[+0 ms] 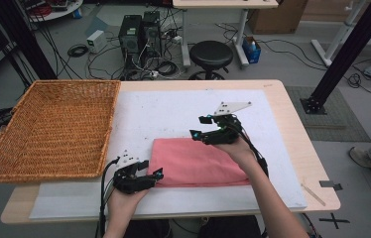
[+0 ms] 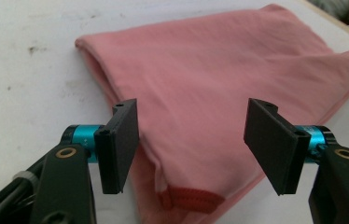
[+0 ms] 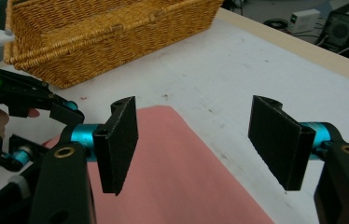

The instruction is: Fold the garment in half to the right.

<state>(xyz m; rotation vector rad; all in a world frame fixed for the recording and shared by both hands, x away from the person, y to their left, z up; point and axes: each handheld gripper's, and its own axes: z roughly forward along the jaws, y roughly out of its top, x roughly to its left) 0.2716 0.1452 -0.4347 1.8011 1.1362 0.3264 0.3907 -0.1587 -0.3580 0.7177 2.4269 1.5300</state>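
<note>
**Folded pink cloth lies crosswise on the table, both tools wide and empty**

High view: the pink cloth (image 1: 198,162) lies folded flat on the white mat (image 1: 173,111) that covers the wooden table (image 1: 300,144), in the near half. Its long axis runs left to right across the table. The left tool (image 1: 157,173) sits at the cloth's left short edge, jaws wide, nothing in them. The right tool (image 1: 197,133) hovers over the cloth's far edge, jaws also wide and empty. A wicker basket (image 1: 54,129) stands on the table's left side, just beside the cloth. Behind the table are a black stool (image 1: 211,53), computer towers (image 1: 139,30) and loose cables on a grey floor.

Left gripper view: the cloth's folded corner with a red stitched hem (image 2: 191,198) lies below the open jaws.

Right gripper view: the open jaws stand above the cloth's edge, and the basket is beyond.
</note>
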